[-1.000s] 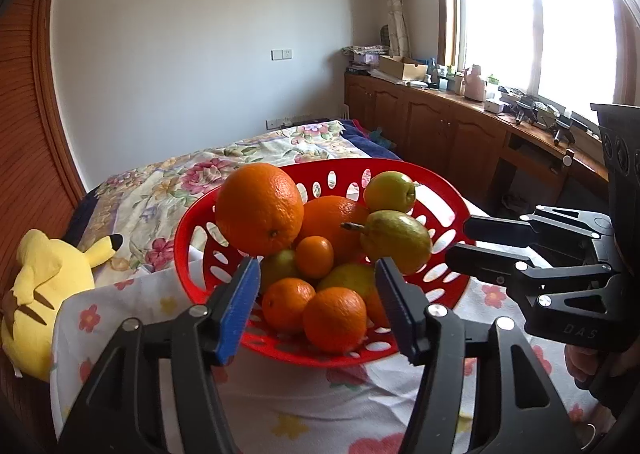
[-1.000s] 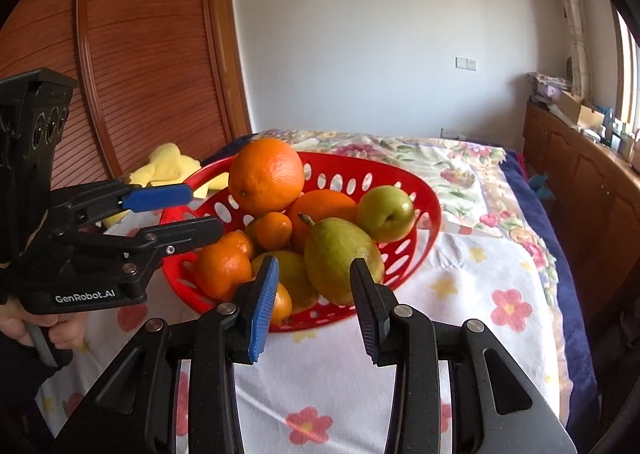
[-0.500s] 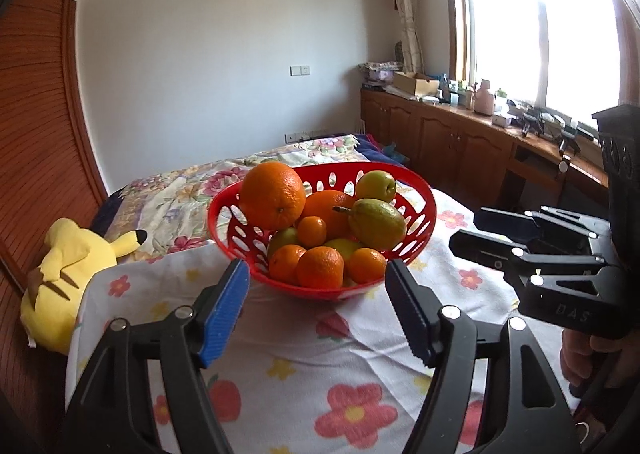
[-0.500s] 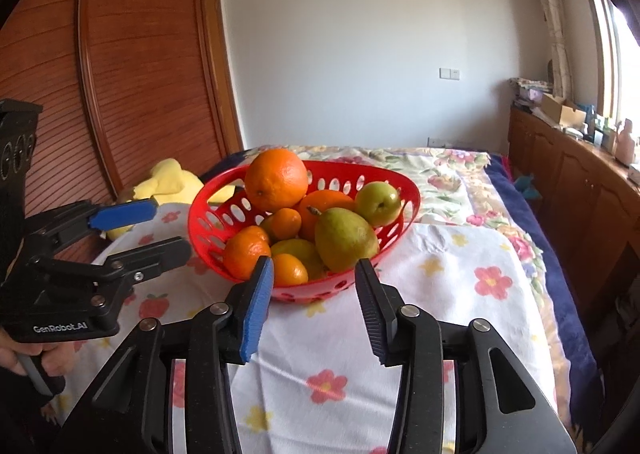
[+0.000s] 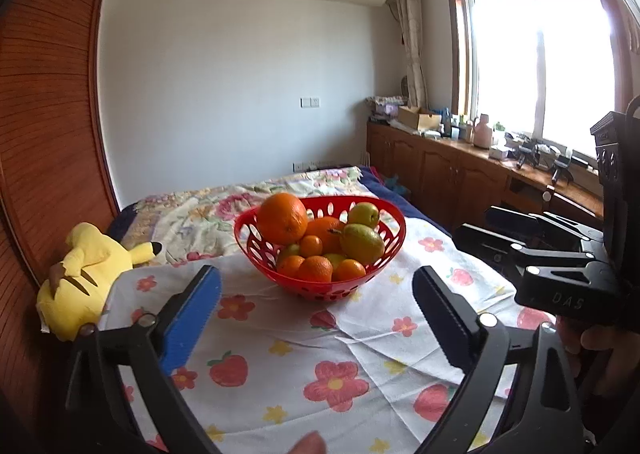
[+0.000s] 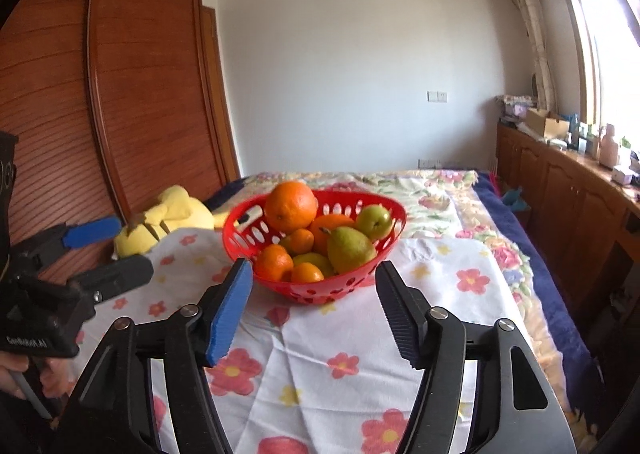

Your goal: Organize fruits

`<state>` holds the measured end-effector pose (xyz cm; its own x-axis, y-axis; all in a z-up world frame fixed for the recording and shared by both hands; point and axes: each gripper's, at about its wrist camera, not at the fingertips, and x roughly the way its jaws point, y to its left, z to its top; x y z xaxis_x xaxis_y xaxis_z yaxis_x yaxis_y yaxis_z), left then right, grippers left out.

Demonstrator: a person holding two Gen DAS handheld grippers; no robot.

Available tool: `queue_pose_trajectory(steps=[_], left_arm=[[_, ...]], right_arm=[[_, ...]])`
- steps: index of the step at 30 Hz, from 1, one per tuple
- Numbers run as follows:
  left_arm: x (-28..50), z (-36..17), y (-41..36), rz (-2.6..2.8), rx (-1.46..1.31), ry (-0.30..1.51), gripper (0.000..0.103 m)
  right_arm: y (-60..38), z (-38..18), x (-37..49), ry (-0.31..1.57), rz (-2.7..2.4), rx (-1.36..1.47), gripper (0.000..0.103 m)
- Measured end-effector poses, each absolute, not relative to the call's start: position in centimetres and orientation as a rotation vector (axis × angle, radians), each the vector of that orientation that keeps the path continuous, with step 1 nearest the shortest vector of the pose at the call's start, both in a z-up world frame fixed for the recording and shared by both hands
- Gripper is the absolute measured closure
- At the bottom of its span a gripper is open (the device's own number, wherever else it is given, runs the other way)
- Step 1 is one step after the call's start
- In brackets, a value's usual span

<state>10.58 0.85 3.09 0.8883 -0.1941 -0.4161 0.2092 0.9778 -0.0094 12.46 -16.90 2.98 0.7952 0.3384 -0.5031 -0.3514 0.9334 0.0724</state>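
On the flowered cloth (image 5: 288, 370), as the left wrist view has it, stands a red plastic basket (image 5: 384, 250) with oval holes cut through its wall. It is heaped with fruit: a big orange (image 5: 282, 217) sits highest, at the basket's left side, a green pear (image 5: 362, 242) with a stem lies toward its right, a smaller green pear (image 5: 363, 214) is behind that one, and small mandarins (image 5: 314, 269) fill the basket's front. The left gripper (image 5: 316, 314) is short of the basket, apart from it; its jaws have just been opening and are spread wide with nothing between them. A yellow plush toy (image 5: 86, 274) lies well left of the basket.

From the right wrist view, the basket (image 6: 362, 282) shows the same pile, the big orange (image 6: 291, 206) on top and the stemmed pear (image 6: 351, 250) at its front right. The right gripper (image 6: 314, 296) is just before the basket without touching it; its jaws have just been opening and stand apart, empty. The left gripper (image 6: 108, 250) shows well left of the basket, in front of the plush toy (image 6: 172, 219).
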Motion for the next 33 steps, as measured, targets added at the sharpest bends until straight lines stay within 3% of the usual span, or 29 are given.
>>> queue_pose_trajectory(steps=[7, 18, 33], left_arm=[[8.5, 4.5, 1.7, -0.162, 0.040, 0.410, 0.003], [5.9, 6.2, 2.5, -0.110, 0.030, 0.372, 0.003], [4.1, 5.3, 4.6, -0.058, -0.014, 0.361, 0.003]], right_arm=[[-16.8, 5.9, 10.5, 0.473, 0.359, -0.034, 0.016], [-17.0, 8.1, 8.4, 0.436, 0.346, -0.030, 0.011], [-16.6, 7.0, 7.0, 0.459, 0.326, -0.031, 0.010]])
